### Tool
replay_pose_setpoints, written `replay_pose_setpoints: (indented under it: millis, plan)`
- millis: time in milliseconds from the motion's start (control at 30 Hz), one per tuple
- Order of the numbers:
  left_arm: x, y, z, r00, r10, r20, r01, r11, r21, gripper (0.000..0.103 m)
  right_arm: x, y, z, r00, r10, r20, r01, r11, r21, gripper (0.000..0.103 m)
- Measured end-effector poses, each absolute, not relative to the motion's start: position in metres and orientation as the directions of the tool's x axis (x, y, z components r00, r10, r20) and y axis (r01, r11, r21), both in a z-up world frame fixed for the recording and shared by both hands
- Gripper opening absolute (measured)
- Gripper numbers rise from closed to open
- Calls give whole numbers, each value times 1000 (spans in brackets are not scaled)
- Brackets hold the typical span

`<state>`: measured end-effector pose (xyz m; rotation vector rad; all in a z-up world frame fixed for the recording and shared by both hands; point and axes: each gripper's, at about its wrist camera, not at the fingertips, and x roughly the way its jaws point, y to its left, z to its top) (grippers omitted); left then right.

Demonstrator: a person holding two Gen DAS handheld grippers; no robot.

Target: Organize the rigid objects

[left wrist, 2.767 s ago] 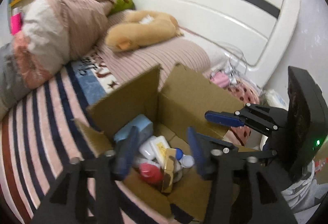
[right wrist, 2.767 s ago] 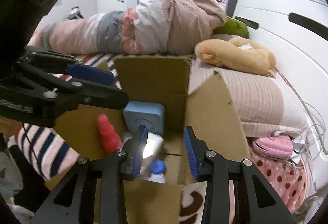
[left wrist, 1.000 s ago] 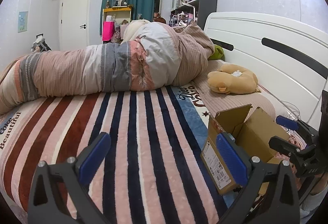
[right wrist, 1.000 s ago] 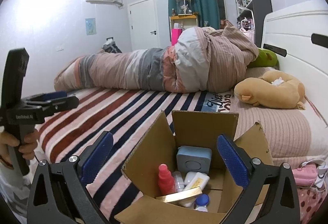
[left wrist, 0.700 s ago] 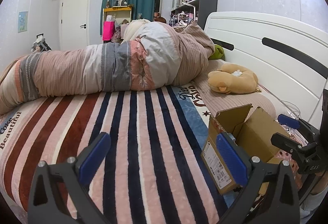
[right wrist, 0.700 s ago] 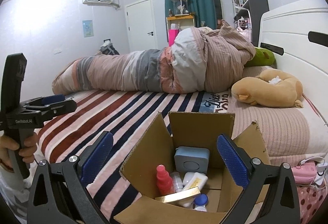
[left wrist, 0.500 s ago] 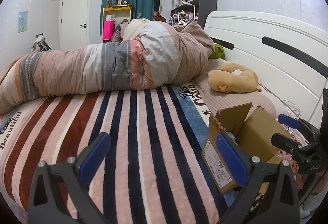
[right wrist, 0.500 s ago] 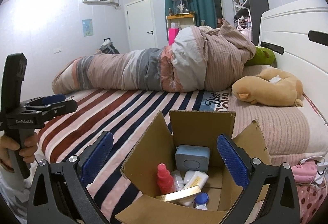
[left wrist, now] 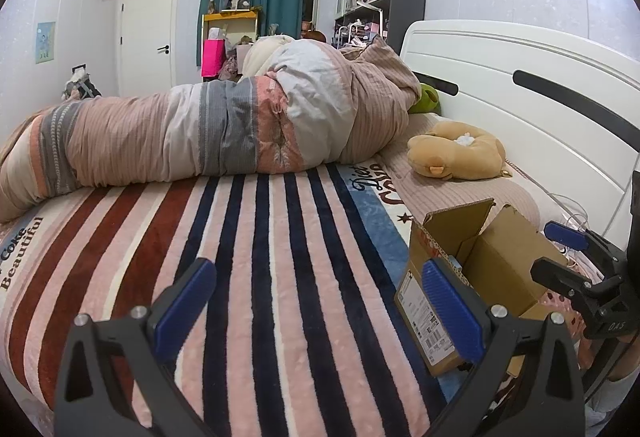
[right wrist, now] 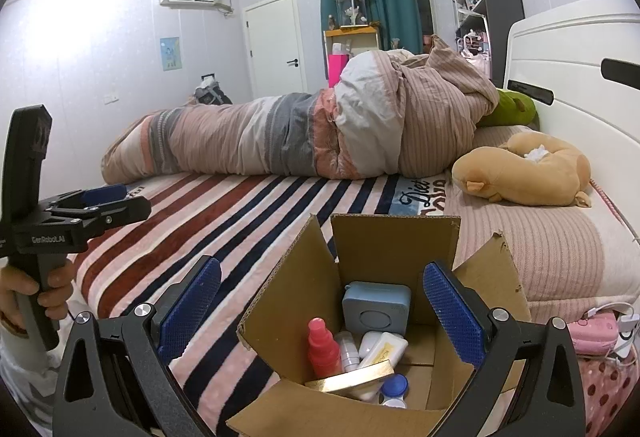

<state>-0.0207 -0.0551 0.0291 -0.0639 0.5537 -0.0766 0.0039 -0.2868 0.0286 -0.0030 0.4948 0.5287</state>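
Note:
An open cardboard box (right wrist: 296, 301) stands on the striped bed, right in front of my right gripper (right wrist: 320, 305), which is wide open and empty above its near edge. Inside lie a blue square device (right wrist: 376, 311), a red bottle (right wrist: 322, 347), white bottles (right wrist: 382, 347), a gold flat item (right wrist: 352, 379) and a blue-capped bottle (right wrist: 394, 389). In the left wrist view the box (left wrist: 500, 273) sits at the right. My left gripper (left wrist: 316, 301) is wide open and empty over the blanket. The right gripper (left wrist: 576, 265) shows beyond the box.
A striped blanket (left wrist: 260, 257) covers the bed. A rolled duvet (left wrist: 224, 129) lies across the far side. A tan plush toy (left wrist: 456, 153) and green plush (right wrist: 508, 109) rest by the white headboard (left wrist: 520, 109). Pink items and cables (right wrist: 596, 329) lie right of the box.
Both grippers have drawn back from inside the box and opened wide. Over the last second they have barely moved.

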Motion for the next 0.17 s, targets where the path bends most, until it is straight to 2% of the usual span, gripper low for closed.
replay_pose_setpoints:
  millis: [167]
  plan:
    - [-23, -54, 27, 848, -89, -522, 57, 995, -78, 102, 4, -287, 29, 750, 483, -453, -485, 866, 121, 102]
